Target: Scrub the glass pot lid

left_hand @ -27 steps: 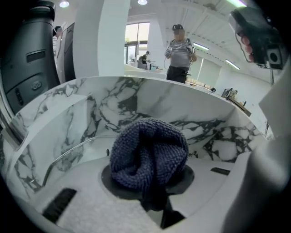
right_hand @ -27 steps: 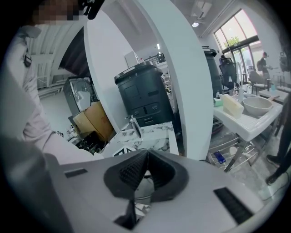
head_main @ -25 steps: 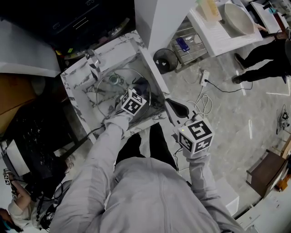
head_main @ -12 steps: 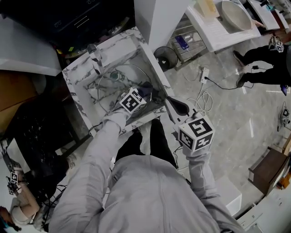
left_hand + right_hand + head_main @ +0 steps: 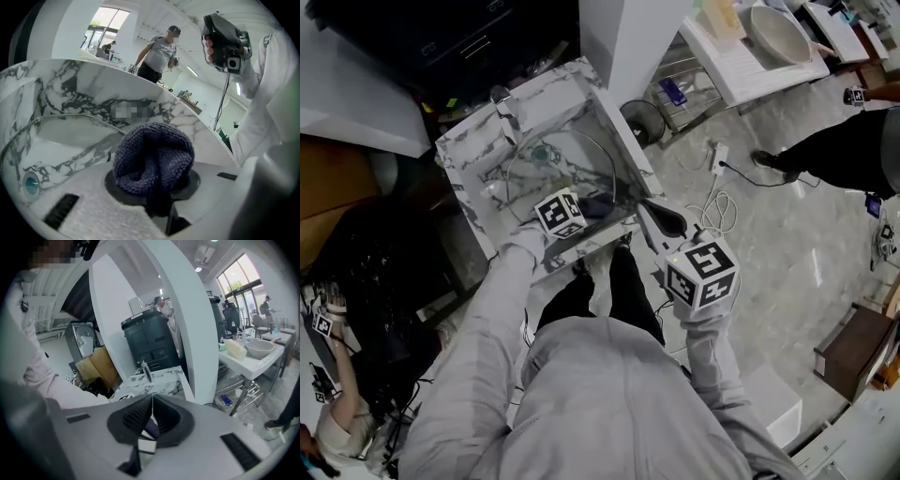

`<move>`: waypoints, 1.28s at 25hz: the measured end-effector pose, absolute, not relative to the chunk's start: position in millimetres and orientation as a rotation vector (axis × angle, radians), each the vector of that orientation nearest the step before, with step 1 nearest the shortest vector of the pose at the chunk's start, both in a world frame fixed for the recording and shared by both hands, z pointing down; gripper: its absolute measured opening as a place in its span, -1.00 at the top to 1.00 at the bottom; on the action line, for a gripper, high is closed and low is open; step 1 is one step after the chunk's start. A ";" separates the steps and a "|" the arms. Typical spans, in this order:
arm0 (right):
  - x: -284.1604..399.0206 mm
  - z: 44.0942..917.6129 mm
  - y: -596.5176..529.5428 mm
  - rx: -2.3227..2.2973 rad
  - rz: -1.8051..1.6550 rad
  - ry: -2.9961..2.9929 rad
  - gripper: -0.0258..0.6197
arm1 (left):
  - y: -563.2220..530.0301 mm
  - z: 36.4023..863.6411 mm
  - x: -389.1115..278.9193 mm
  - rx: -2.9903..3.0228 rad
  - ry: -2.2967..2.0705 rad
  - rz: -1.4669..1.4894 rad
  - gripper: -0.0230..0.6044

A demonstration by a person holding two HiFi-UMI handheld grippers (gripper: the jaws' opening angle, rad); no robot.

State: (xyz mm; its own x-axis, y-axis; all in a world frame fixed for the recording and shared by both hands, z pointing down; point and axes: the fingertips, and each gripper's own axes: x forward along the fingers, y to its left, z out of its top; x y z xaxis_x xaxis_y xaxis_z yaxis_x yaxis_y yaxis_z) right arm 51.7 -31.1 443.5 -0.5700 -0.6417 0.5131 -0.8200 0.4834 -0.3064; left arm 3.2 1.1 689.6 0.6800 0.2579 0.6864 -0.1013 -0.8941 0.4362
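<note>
The glass pot lid (image 5: 574,161) lies in the marble sink (image 5: 540,101), its metal rim showing as a thin arc. My left gripper (image 5: 581,208) hangs over the sink's near part, shut on a dark blue knitted cloth (image 5: 596,205). In the left gripper view the cloth (image 5: 153,157) bulges from the shut jaws, with the lid (image 5: 70,136) just beyond it to the left. My right gripper (image 5: 664,221) is held outside the sink, off its near right corner, jaws shut with nothing in them. In the right gripper view that gripper (image 5: 151,414) points toward the sink (image 5: 157,380).
A faucet (image 5: 504,103) stands at the sink's far left corner. A white column (image 5: 628,37) rises right behind the sink. On the floor to the right are a small fan (image 5: 639,122), cables with a power strip (image 5: 719,157), a white table with a bowl (image 5: 783,36), and a person's legs (image 5: 834,141).
My left gripper has drawn back a little with the cloth, toward the sink's near edge. The right gripper has hardly moved.
</note>
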 end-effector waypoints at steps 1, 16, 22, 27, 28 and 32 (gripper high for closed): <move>50.1 441.9 -29.4 1.233 0.756 -2.405 0.83 | 5.1 689.1 -0.7 2.435 0.146 1.110 0.65; 29.1 440.4 -1.4 1.247 0.746 -2.430 0.83 | 37.6 690.1 -69.6 2.234 0.375 1.404 0.66; 25.6 440.4 -0.9 1.248 0.742 -2.444 0.83 | 40.1 692.5 -101.8 2.170 0.433 1.573 0.66; 18.6 439.7 -4.6 1.229 0.734 -2.467 0.83 | 37.1 694.1 -129.9 2.115 0.447 1.702 0.65; 16.5 439.8 -6.1 1.221 0.734 -2.472 0.83 | 36.7 694.3 -134.1 2.106 0.442 1.717 0.65; 7.4 438.6 -13.3 1.188 0.738 -2.493 0.83 | 32.8 694.6 -148.4 2.077 0.412 1.765 0.66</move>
State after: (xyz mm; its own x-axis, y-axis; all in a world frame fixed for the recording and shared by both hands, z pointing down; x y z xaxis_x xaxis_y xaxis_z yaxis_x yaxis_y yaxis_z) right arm 7.4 -13.3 438.6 -0.6216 -0.6381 0.4544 -0.7826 0.5308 -0.3252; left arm -148.4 32.8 694.6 0.1673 0.4575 0.8733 -0.0230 -0.8837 0.4674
